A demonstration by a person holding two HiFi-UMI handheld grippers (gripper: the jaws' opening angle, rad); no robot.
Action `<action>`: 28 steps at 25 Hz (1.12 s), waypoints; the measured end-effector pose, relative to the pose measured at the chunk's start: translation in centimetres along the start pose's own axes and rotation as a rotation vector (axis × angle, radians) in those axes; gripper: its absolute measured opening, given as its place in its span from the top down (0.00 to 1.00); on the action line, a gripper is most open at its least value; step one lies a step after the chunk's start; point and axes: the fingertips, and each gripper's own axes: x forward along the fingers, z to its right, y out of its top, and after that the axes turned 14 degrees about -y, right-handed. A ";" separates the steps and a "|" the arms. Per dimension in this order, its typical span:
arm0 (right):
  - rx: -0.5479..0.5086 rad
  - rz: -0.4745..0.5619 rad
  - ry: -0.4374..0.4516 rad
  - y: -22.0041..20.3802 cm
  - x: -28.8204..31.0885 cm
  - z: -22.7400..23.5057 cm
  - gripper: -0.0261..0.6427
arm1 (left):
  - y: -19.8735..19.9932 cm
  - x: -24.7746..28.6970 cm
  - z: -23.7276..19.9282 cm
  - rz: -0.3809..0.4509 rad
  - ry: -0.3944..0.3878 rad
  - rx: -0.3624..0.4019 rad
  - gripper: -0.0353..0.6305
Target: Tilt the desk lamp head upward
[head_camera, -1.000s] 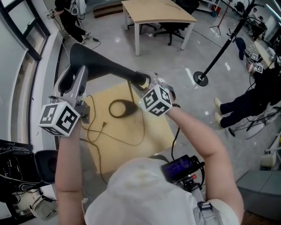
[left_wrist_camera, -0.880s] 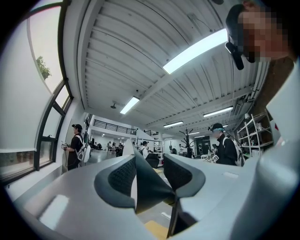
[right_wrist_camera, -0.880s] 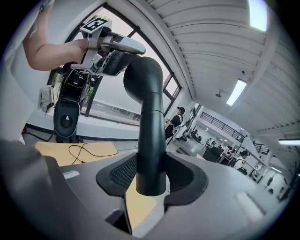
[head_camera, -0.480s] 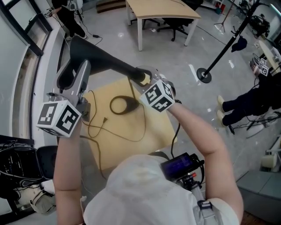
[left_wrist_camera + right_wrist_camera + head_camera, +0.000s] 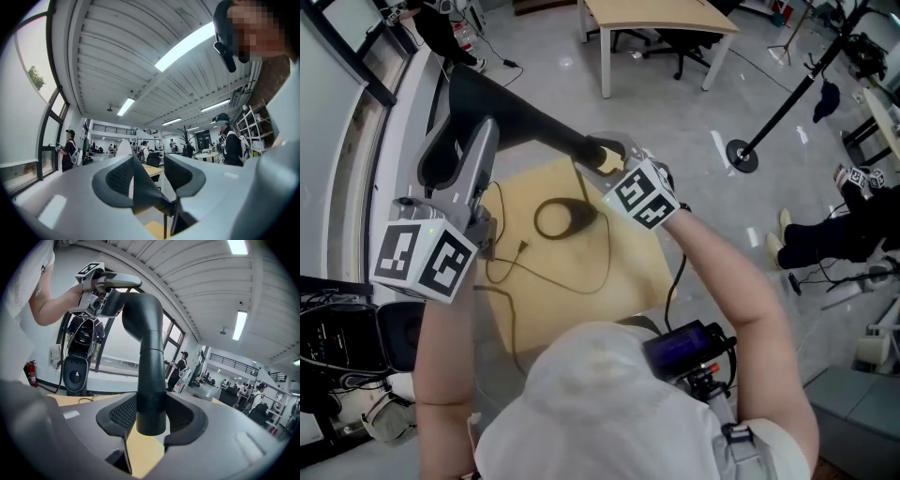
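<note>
Under our arms, table (image 5: 628, 272): yellow top, thin cable (image 5: 581, 291) looping across it.
Left gripper (image 5: 149, 173): at 9 o'clock, our fingers clamped on the lamp head (image 5: 502, 112).
Right gripper (image 5: 150, 416): at 1 o'clock, our fingers clamped on the lamp arm (image 5: 151, 380).
Lamp head: black, raised off the table at 11 o'clock.
Desk (image 5: 661, 14): far off at 12 o'clock.
</note>
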 end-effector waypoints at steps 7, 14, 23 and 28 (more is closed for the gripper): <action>0.027 0.036 0.031 -0.2 -0.3 0.5 0.66 | 0.4 0.7 1.2 -0.006 0.036 -0.002 0.68; 0.020 0.079 0.061 -0.5 -0.5 0.0 0.66 | 0.2 -0.1 1.2 -0.001 0.091 -0.030 0.68; 0.044 0.148 0.128 0.2 -0.5 0.4 0.66 | 0.3 1.9 2.8 0.026 0.043 0.002 0.68; 0.015 0.165 0.144 0.1 -0.8 0.0 0.65 | -0.1 1.4 2.3 0.030 0.108 0.004 0.68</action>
